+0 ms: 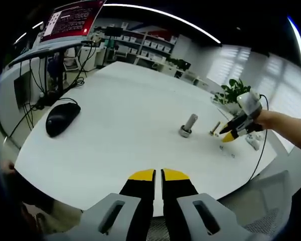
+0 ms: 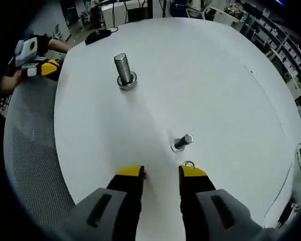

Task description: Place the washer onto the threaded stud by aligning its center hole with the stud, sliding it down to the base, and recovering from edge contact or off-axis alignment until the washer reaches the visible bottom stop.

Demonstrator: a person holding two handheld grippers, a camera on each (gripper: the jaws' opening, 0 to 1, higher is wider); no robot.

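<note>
A large threaded stud stands upright on the round white table, with a metal ring around its base. A smaller bolt stands closer to me. A small washer lies flat on the table, just off the right fingertip of my right gripper, which is open and holds nothing. In the left gripper view the stud and small bolt sit mid-table, with the right gripper low beside the bolt. My left gripper hovers over the near table edge, shut and holding nothing.
A black mouse with its cable lies at the table's left. A monitor and hanging cables stand behind it. A potted plant sits past the far rim. A grey mesh chair is beside the table edge.
</note>
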